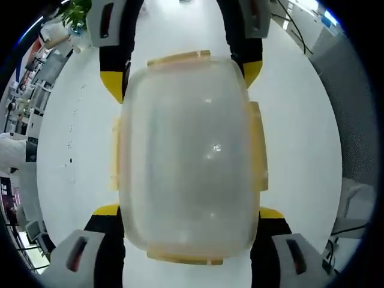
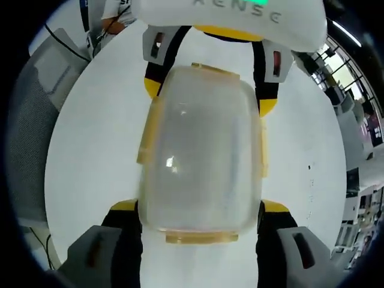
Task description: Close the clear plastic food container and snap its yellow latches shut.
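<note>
The left claw stands with its jaws apart, one yellow-tipped finger at each near corner of the clear plastic food container, which lies directly ahead of it on the white tabletop. The lid appears seated on the box, though the cloudy plastic leaves it uncertain whether it is pressed fully home. Four yellow latches sit round the rim, one on each side, and whether any is snapped down cannot be told from here. From the opposite end, the right claw likewise straddles the container, jaws spread to either side of its near end latch, neither finger visibly clamping. Across the container in each view, the other claw's yellow tips stand at the far corners. Judgement: the closing step looks done or nearly so, and latching is in hand. The next move calls for one claw steadying the box while the other presses a latch downward until it catches.
</note>
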`<action>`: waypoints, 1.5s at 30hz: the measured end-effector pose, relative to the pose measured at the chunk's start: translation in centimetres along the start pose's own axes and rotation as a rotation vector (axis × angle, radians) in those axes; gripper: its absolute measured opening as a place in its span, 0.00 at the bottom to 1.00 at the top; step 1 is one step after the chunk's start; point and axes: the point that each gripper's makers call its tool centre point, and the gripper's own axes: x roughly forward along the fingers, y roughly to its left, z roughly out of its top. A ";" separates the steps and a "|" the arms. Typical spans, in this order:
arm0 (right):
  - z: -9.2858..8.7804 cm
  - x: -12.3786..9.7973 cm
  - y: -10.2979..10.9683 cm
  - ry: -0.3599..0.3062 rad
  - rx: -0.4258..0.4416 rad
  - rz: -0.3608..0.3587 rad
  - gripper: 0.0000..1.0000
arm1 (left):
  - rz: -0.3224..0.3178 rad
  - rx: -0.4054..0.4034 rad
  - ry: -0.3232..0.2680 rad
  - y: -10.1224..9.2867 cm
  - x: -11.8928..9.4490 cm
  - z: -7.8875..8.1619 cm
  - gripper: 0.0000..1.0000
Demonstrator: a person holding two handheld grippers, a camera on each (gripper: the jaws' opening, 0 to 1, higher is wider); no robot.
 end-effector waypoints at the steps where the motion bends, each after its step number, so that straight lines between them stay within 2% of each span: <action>1: 0.0 0.0 0.0 0.000 0.000 0.000 0.76 | 0.000 -0.001 -0.003 0.0 0.0 0.0 0.85; 11: 0.0 0.0 -0.1 -0.015 -0.006 0.008 0.78 | 0.005 -0.002 -0.034 0.1 -0.1 0.1 0.85; 14: 0.1 -0.1 -0.1 -0.047 -0.003 0.000 0.78 | 0.011 -0.012 -0.059 0.1 -0.2 0.2 0.85; 18: 0.3 -0.3 -0.3 -0.108 0.066 -0.033 0.77 | 0.048 -0.063 -0.109 0.7 -0.4 -0.1 0.90; 21: -0.1 -0.3 -0.3 -0.139 0.088 -0.070 0.78 | 0.052 -0.140 -0.154 0.3 -0.3 -0.4 0.90; 24: -0.5 -0.3 -0.2 -0.200 0.197 -0.112 0.82 | 0.107 -0.199 -0.228 0.1 -0.3 -0.2 0.90; 26: -0.4 -0.4 0.2 -0.257 0.282 -0.115 0.85 | 0.139 -0.225 -0.244 0.2 -0.3 -0.3 0.88; 30: -0.8 -0.7 0.2 -0.330 0.384 -0.171 0.87 | 0.217 -0.264 -0.277 0.3 -0.7 -0.2 0.86; 35: -1.1 -0.3 1.5 -0.375 0.471 -0.181 0.90 | 0.322 -0.424 -0.435 0.9 -2.2 0.4 0.88; 38: -0.6 -0.3 2.5 -0.401 0.501 -0.180 0.89 | 0.366 -0.539 -0.521 0.3 -3.2 0.5 0.91; 41: -0.3 -0.5 3.0 -0.426 0.520 -0.216 0.89 | 0.393 -0.581 -0.522 -0.7 -3.3 -0.2 0.90; 44: 0.2 -0.8 3.7 -0.491 0.619 -0.210 0.91 | 0.361 -0.696 -0.547 -2.2 -2.8 -0.6 0.91; 45: 0.3 -0.8 3.9 -0.502 0.635 -0.203 0.92 | 0.354 -0.705 -0.546 -2.4 -2.7 -0.7 0.91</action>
